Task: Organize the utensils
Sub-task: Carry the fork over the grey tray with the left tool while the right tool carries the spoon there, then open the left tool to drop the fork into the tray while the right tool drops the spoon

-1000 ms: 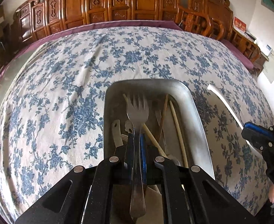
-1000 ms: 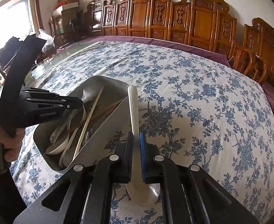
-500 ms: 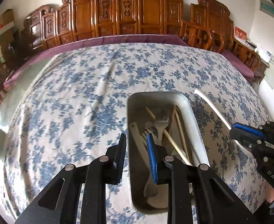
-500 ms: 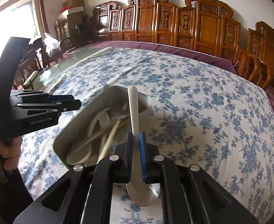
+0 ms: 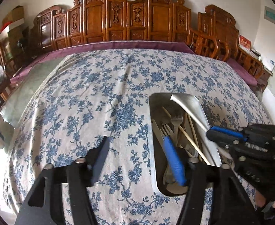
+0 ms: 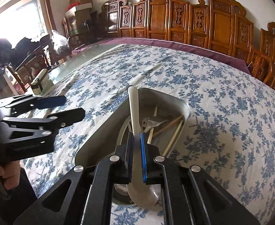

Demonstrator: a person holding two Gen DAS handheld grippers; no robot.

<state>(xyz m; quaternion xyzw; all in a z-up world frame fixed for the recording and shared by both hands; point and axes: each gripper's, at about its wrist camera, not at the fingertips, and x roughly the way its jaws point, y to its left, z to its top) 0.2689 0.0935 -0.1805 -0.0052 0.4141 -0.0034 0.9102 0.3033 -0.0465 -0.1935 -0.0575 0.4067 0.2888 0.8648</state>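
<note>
- The spoon [image 6: 135,131] is white, and my right gripper [image 6: 137,153] clamps its handle between both pads; the bowl end [image 6: 143,193] hangs near me under the jaws, the handle tip points far, over the tray.
- From my left camera the same spoon [image 5: 191,108] shows as a pale strip slanting across the tray's right side, with the right gripper [image 5: 229,134] on it.
- The tray [image 6: 100,136] is a metal rectangular pan on the cloth; the spoon sits above its near-left part, whether touching the rim I cannot tell.
- In the tray lie forks [image 5: 176,121], chopsticks [image 5: 186,136] and another white spoon [image 6: 123,133], all jumbled, ends crossing.
- In the right view two chopsticks [image 6: 172,131] lean toward the tray's far-right corner.
- My left gripper [image 5: 137,161] is spread wide and grips nothing; its left finger [image 5: 100,159] is over the cloth, its blue-padded right finger [image 5: 175,163] over the tray's left part.
- From the right camera the left gripper [image 6: 70,108] sits left of the tray, above the cloth, fingers apart.
- The cloth [image 5: 100,97] is white with blue flowers and covers most of the table; a purple edge [image 5: 118,45] runs along the far side.
- Carved wooden chairs [image 5: 130,18] line the far wall.
- A small tin [image 6: 40,81] stands at the table's far-left on bare glass.
</note>
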